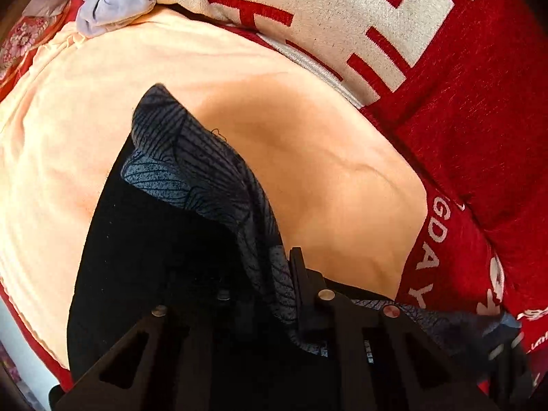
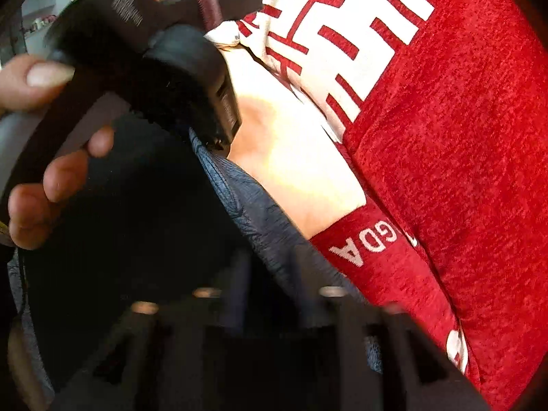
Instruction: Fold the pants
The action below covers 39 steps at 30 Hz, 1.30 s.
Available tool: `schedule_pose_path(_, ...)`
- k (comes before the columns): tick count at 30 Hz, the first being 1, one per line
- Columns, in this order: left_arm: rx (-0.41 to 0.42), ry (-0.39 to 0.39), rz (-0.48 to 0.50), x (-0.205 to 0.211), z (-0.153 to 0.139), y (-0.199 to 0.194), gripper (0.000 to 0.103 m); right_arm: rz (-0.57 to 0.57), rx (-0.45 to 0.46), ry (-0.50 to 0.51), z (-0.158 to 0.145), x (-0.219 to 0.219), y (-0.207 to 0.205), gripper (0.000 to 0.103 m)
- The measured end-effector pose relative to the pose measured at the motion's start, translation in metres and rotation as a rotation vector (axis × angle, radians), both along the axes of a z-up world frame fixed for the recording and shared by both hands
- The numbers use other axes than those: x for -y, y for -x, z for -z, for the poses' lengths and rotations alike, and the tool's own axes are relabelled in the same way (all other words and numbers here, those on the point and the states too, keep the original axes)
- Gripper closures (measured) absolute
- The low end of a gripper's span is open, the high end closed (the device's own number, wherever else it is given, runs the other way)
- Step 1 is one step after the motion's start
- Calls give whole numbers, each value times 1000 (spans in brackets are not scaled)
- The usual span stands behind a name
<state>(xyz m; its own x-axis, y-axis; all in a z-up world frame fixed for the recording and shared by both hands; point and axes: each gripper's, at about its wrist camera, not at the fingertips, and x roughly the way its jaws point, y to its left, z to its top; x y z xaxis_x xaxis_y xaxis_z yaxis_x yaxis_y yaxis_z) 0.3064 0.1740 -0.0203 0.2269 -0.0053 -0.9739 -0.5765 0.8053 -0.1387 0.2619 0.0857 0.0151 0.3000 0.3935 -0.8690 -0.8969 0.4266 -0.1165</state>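
Note:
The pants [image 1: 154,257] are black with a grey-blue line-patterned inner side [image 1: 205,157], lying on a peach sheet [image 1: 274,85]. A turned-over patterned edge runs down into my left gripper [image 1: 281,270], which is shut on that fold; its right finger [image 1: 298,267] shows, while the other is lost against the black cloth. In the right wrist view a hand [image 2: 37,185] holds the left gripper [image 2: 219,137], tip down on the pants edge [image 2: 246,198]. My right gripper [image 2: 270,267] is blurred at the bottom, jaws apart above the same grey-blue fabric, not pressing on it.
A red and white cover with large characters [image 1: 342,7] lies beyond the sheet. A red blanket with white letters [image 1: 441,236] borders it on the right. A crumpled lavender garment [image 1: 109,3] sits at the far left corner.

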Motion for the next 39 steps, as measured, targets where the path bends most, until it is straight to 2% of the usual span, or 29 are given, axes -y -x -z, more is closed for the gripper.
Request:
schedule_pose_path(1, 0, -7, 0, -1, -2, 1, 85, -17, -7, 3, 1, 0, -2, 19)
schedule_pose_path(5, 2, -18, 0, -3, -11, 0, 86, -16, -32, 62, 13, -2, -25, 19)
schedule_pose_path(9, 3, -25, 9, -5, -12, 1, 86, 24, -140, 80, 36, -7, -50, 19)
schedule_pose_path(10, 3, -25, 11, -5, -13, 1, 86, 23, -169, 89, 43, -8, -52, 30)
schedule_pose_path(11, 3, -22, 12, -5, -13, 2, 86, 18, -213, 86, 47, -9, -53, 56)
schedule_pose_path(12, 6, -22, 13, -5, -15, 3, 86, 25, -267, 57, 46, -8, -55, 61)
schedule_pose_path(14, 22, -19, 16, -5, -21, 7, 86, 24, -250, 35, 37, -4, -50, 75)
schedule_pose_path(19, 79, -30, 32, 1, -51, 29, 86, 16, -163, 9, 5, 11, -17, 89)
schedule_pose_path(24, 175, -13, 50, 5, -89, 76, 86, 38, -73, -36, -34, 29, 27, 91)
schedule_pose_path(28, 266, 24, 82, 7, -114, 131, 86, 49, 21, -18, -59, 27, 75, 91)
schedule_pose_path(30, 293, 35, 94, 7, -118, 152, 86, 53, 96, 20, -71, 24, 105, 91)
schedule_pose_path(34, 319, 44, 121, 15, -108, 198, 86, 88, 122, 26, -82, 30, 146, 91)
schedule_pose_path(39, 310, 78, 131, 18, -73, 249, 86, 130, 121, 46, -60, 33, 189, 91)
